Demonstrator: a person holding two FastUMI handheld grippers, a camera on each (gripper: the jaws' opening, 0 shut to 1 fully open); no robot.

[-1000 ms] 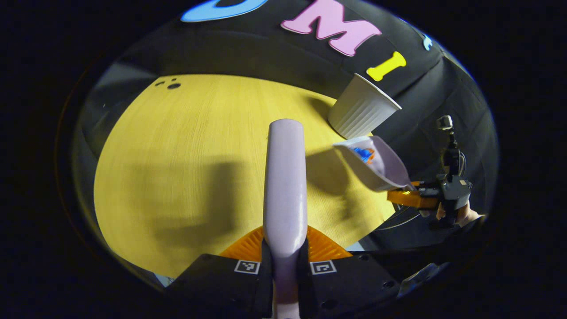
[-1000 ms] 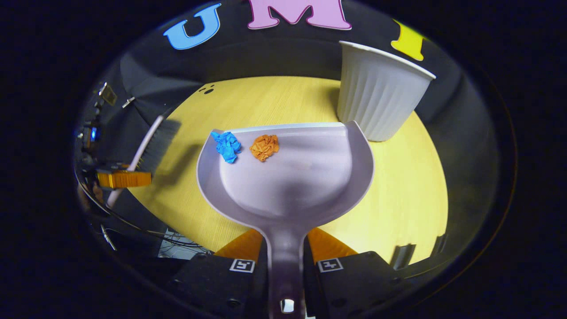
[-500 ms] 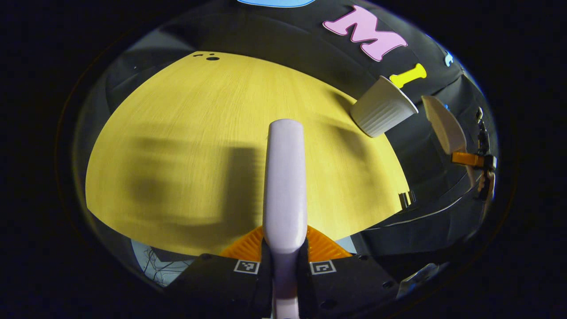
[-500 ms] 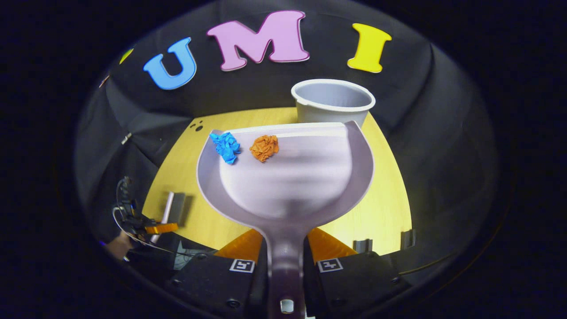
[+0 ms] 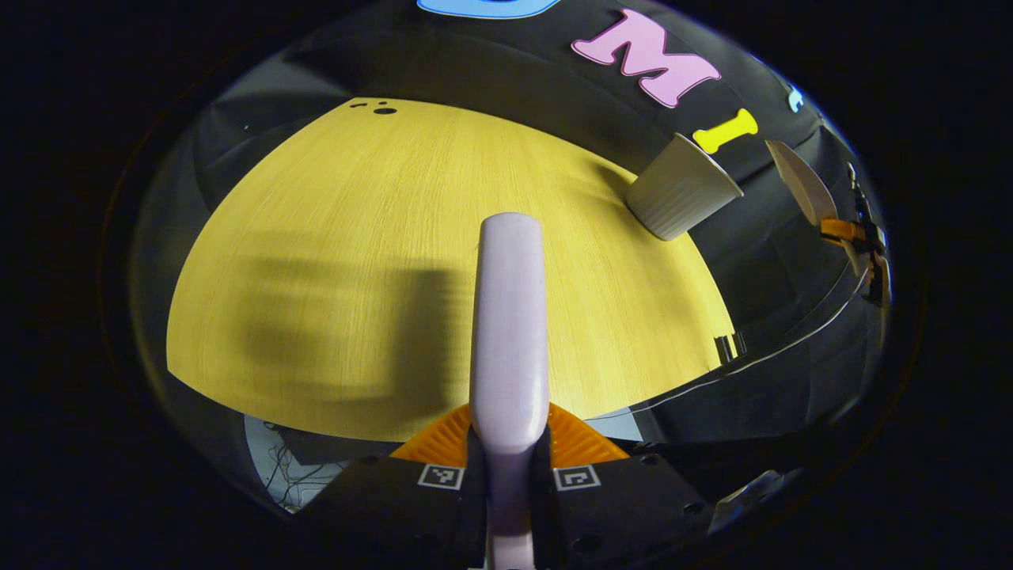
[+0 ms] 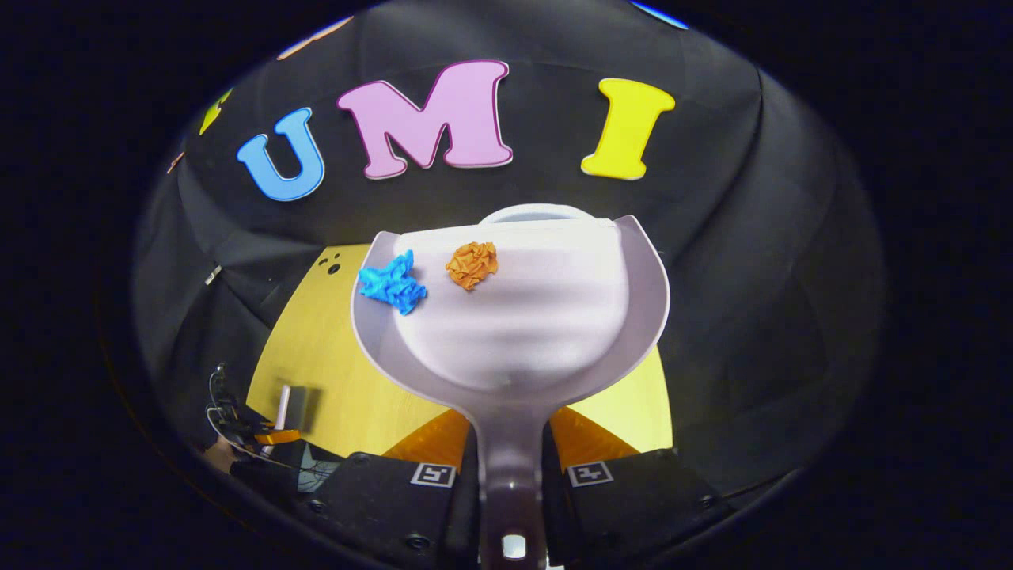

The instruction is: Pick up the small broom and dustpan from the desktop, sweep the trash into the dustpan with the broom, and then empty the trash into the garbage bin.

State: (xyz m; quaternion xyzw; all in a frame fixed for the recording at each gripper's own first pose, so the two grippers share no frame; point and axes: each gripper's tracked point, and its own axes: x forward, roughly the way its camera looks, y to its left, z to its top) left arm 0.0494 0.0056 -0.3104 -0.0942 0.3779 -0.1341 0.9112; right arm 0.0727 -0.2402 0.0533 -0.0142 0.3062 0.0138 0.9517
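Note:
My left gripper (image 5: 509,445) is shut on the lilac handle of the small broom (image 5: 508,317), which points out over the yellow table (image 5: 340,237); its bristles are hidden beneath the handle. The right gripper (image 6: 511,453) is shut on the handle of the lilac dustpan (image 6: 522,332), held high and level. A blue paper wad (image 6: 392,283) lies at the pan's front left lip, with an orange paper wad (image 6: 472,264) beside it. Just behind the pan's front edge peeks the white bin's rim (image 6: 529,212). In the left gripper view the ribbed bin (image 5: 679,198) stands at the table's far right, with the dustpan (image 5: 798,188) above and right of it.
In the right gripper view the broom (image 6: 290,402) and the left gripper (image 6: 273,435) sit small at the lower left, over the table's near edge (image 6: 316,356). Small dark holes (image 5: 385,110) mark the table's far corner. Cables hang below the table's right side.
The right gripper has raised the dustpan and carried it over the bin, which is now mostly hidden behind it. The blue wad has slid toward the pan's left lip. The broom hardly moved.

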